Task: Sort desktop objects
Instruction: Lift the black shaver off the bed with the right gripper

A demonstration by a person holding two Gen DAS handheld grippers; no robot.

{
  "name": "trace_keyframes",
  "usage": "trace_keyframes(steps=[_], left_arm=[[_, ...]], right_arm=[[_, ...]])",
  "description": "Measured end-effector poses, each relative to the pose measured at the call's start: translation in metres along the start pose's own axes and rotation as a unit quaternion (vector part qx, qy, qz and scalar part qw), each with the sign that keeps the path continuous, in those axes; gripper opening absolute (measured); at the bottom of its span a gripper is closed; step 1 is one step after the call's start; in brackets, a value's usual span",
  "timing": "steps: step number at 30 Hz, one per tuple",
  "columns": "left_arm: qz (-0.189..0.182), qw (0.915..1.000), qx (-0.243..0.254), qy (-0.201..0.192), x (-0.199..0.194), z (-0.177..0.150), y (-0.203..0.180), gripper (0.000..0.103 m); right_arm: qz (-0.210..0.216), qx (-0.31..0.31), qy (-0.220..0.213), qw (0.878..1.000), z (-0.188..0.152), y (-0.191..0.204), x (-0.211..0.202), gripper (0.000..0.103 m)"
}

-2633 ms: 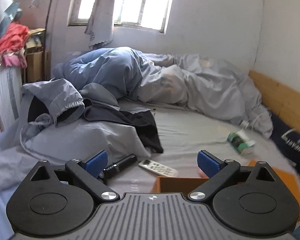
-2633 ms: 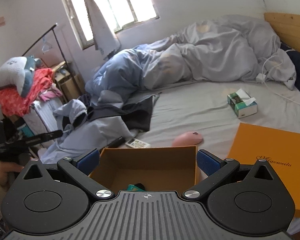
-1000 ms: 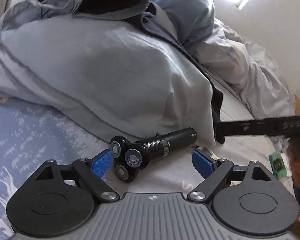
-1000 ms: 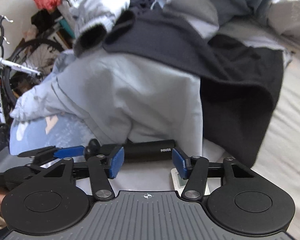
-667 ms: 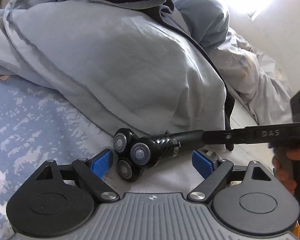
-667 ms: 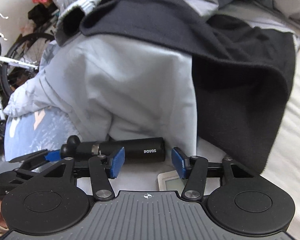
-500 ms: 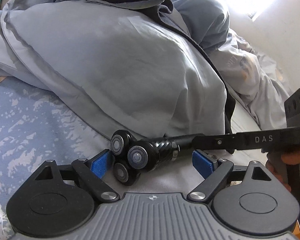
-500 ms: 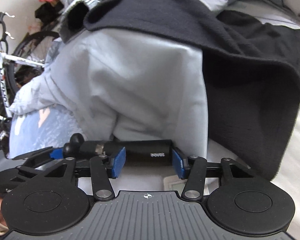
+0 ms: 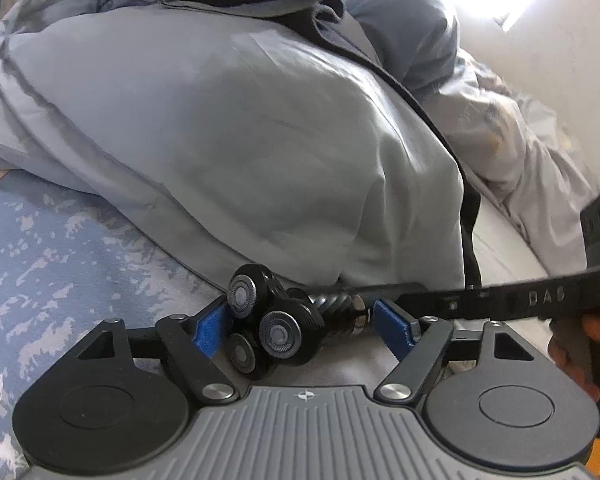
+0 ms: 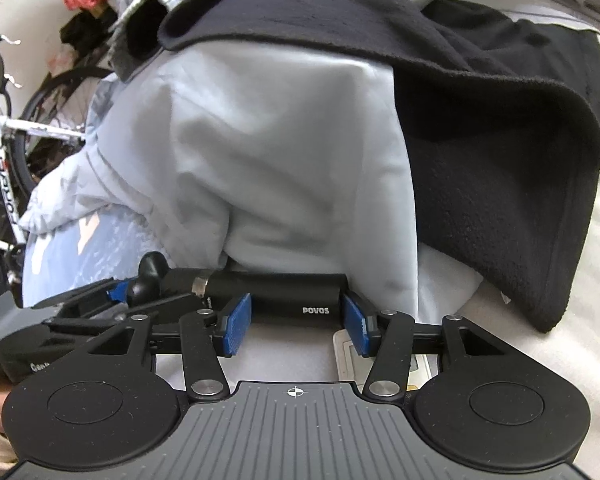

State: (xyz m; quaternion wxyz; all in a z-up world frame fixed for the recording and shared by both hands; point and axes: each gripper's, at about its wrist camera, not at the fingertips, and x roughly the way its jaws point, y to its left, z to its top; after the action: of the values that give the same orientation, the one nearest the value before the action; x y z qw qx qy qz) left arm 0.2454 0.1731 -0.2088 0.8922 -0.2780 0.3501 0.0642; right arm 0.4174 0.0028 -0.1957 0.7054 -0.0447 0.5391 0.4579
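A black electric shaver [image 9: 283,328] with three round heads lies on the bed sheet against a grey jacket. My left gripper [image 9: 300,326] is open with the shaver's head end between its blue pads. In the right wrist view the shaver's body [image 10: 283,294] lies crosswise, marked POVOS. My right gripper [image 10: 295,322] is open, its blue pads just in front of the body. The left gripper's fingers [image 10: 99,300] show at the left beside the shaver head. The right gripper's finger [image 9: 500,298] crosses the left wrist view over the shaver's body.
A grey jacket [image 9: 239,152] is heaped right behind the shaver, with black fleece [image 10: 500,140] over it. A white remote control [image 10: 380,360] lies under my right gripper. A bicycle [image 10: 7,120] stands off the bed's left side. A crumpled quilt [image 9: 520,152] lies farther back.
Both grippers have come down from a high view of the bed and closed in on the shaver. The left gripper's pads have narrowed around the shaver's head; the right has edged nearer the body.
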Motion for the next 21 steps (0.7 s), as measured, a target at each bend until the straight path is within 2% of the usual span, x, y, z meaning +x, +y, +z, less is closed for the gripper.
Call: trace_keyframes(steps=[12,21], left_arm=[[-0.005,0.9998,-0.017,0.002,-0.004,0.004,0.002,0.083],[-0.014,0.9998,-0.016,0.0,-0.016,0.01,-0.005,0.083]], right_arm=[[-0.023,-0.009,0.006,1.0,-0.004,0.016,-0.003,0.055],[-0.047,-0.012,-0.005,0.999,-0.007,0.034,-0.024,0.055]])
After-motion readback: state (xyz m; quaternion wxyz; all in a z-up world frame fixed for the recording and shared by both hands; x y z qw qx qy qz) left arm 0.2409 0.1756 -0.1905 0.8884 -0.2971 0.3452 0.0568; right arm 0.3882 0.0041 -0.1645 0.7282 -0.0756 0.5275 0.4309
